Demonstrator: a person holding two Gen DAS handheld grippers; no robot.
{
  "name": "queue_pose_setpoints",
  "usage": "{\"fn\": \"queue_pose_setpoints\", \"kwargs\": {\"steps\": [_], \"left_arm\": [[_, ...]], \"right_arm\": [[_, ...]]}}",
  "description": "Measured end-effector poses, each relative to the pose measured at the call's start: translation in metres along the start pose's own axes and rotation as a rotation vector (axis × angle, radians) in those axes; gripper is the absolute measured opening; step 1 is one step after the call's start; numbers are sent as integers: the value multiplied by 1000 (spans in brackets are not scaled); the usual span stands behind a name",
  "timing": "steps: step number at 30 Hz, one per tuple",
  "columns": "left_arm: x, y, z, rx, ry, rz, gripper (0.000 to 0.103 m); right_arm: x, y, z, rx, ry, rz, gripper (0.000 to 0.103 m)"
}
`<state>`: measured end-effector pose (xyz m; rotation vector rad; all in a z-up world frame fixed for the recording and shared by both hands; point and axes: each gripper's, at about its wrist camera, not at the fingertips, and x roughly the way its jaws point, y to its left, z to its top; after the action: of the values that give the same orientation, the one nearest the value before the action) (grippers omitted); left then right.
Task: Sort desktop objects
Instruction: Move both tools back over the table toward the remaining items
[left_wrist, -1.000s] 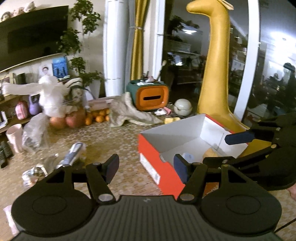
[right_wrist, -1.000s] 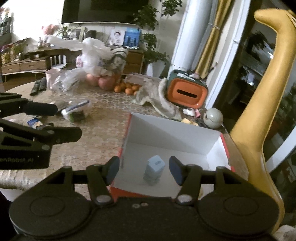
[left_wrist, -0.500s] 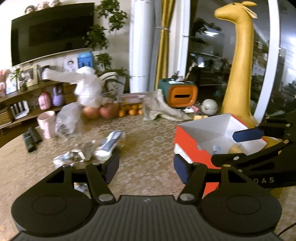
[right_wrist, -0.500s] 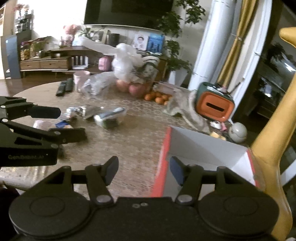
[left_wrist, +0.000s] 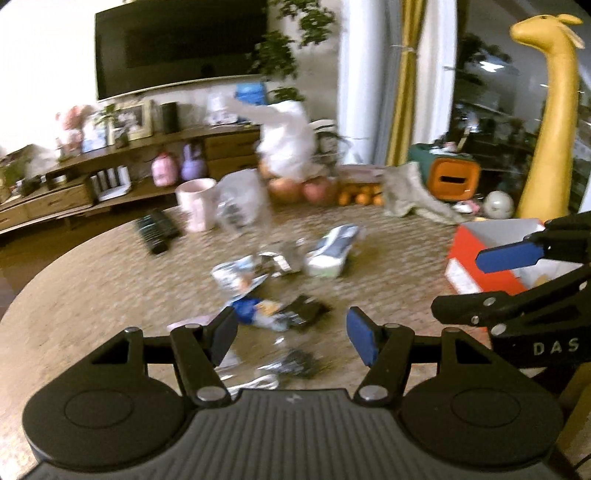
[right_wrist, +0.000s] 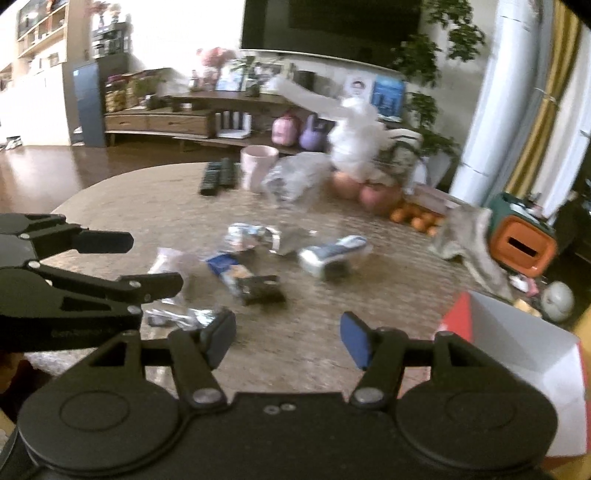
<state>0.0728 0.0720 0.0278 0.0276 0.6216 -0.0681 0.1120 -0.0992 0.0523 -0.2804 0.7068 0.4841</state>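
Both your grippers are empty. Left gripper (left_wrist: 291, 334): fingers parted, nothing between them, only table (left_wrist: 92, 280) showing through the gap. Right gripper (right_wrist: 288, 338): fingers parted too, they've just been opening a bit more, nothing between them either.

Both point down at the clutter mid-table: a blue snack packet (right_wrist: 229, 271) touching a dark packet (right_wrist: 260, 290), crumpled foil wrappers (right_wrist: 251, 236) behind them, a white-and-blue pouch (right_wrist: 332, 254) just right of those. More foil (right_wrist: 181, 317) sits near the right gripper's left finger. Frames are motion-blurred, so labels are unreadable.

The red box (right_wrist: 517, 354), white inside, is at the right edge of the table, well apart from the clutter. In the left wrist view the right gripper hangs in front of the box; something yellowish is in it, can't tell what.

Far side of the table: pink cup (right_wrist: 256, 166), two remotes (right_wrist: 218, 177) just left of it, clear plastic bag (right_wrist: 295, 181), apples and oranges (right_wrist: 417, 218).
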Motion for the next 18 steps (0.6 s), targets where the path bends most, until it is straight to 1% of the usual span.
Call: {"fn": "queue_pose_setpoints", "kwargs": {"steps": [2,3,6,9,11,14,18], "left_arm": [[0,9,-5,-6,9,29,65],[0,14,-8,-11,13,40,67],[3,26,-17,-24,22,63,69],[9,33,-26,-25,35,81,74],[15,35,-31,-27,46,83,76],[26,38,-37,-37,59,74,83],[42,41,-42,-41,69,70,86]], "right_arm": [[6,8,4,-9,5,17,63],[9,12,4,-11,7,23,63],[19,18,7,-17,16,38,63],[30,20,9,-14,29,48,63],[39,21,9,-13,40,52,63],[53,19,8,-8,53,63,63],[75,16,6,4,76,73,63]]}}
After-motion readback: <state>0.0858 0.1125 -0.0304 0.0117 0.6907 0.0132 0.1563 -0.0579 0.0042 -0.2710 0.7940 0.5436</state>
